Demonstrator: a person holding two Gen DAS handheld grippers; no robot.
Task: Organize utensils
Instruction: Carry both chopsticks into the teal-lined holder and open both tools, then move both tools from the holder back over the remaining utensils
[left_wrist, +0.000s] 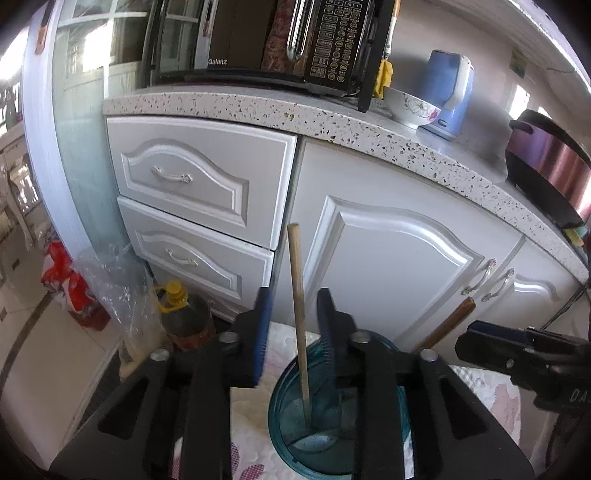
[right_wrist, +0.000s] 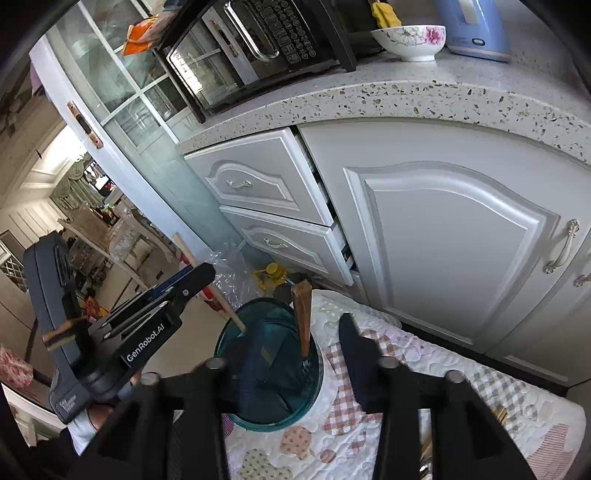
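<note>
A teal glass cup (left_wrist: 280, 424) stands on a quilted patchwork cloth (right_wrist: 351, 424). A pale wooden utensil handle (left_wrist: 297, 295) stands upright in the cup, between the fingers of my left gripper (left_wrist: 294, 292), with a gap on each side, so that gripper is open. A darker brown handle (right_wrist: 303, 317) leans in the same cup (right_wrist: 295, 421), between the spread fingers of my right gripper (right_wrist: 301, 325), which do not press on it. The right wrist view shows the left gripper (right_wrist: 177, 291) beside the pale handle (right_wrist: 207, 280). The left wrist view shows the right gripper (left_wrist: 480, 339) by the brown handle (left_wrist: 450, 325).
White cabinet doors (left_wrist: 399, 258) and drawers (left_wrist: 192, 177) stand close behind the cloth under a speckled counter (right_wrist: 406, 96). It carries a microwave (left_wrist: 258, 37), a flowered bowl (right_wrist: 410, 40) and a blue kettle (left_wrist: 447, 88). An oil bottle (left_wrist: 184, 314) and a plastic bag (left_wrist: 110, 288) sit on the floor.
</note>
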